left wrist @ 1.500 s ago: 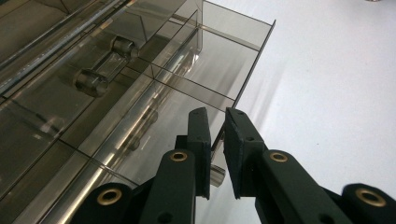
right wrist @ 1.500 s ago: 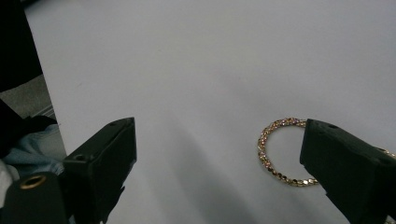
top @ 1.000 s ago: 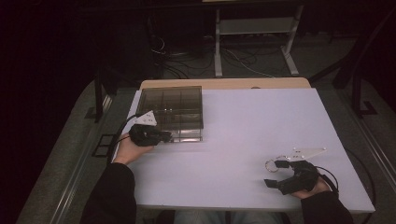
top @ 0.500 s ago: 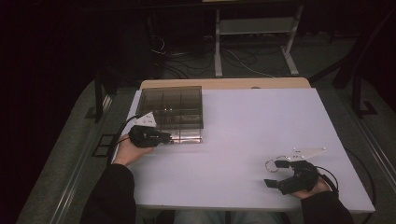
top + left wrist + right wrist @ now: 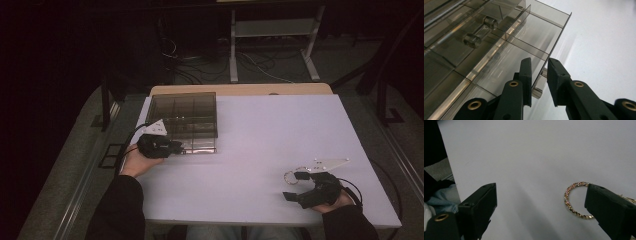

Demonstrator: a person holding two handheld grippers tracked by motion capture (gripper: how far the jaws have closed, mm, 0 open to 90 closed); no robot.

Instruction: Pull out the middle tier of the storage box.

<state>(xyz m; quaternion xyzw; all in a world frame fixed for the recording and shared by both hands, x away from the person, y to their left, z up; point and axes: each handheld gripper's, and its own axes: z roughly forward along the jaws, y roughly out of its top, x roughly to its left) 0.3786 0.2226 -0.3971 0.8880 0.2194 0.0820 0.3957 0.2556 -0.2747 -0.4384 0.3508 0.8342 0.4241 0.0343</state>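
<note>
Just now the left gripper (image 5: 539,82) has been easing its jaws apart around the clear organiser box's (image 5: 185,120) front handle; the right gripper (image 5: 540,205) gapes wide, the bracelet (image 5: 575,200) beside one jaw.

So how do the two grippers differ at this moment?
The left gripper has its jaws close together, straddling the clear organizer box's edge; they have just been opening. The right gripper has its jaws wide apart over the white table, beside a beaded bracelet. Both have black jaws.
</note>
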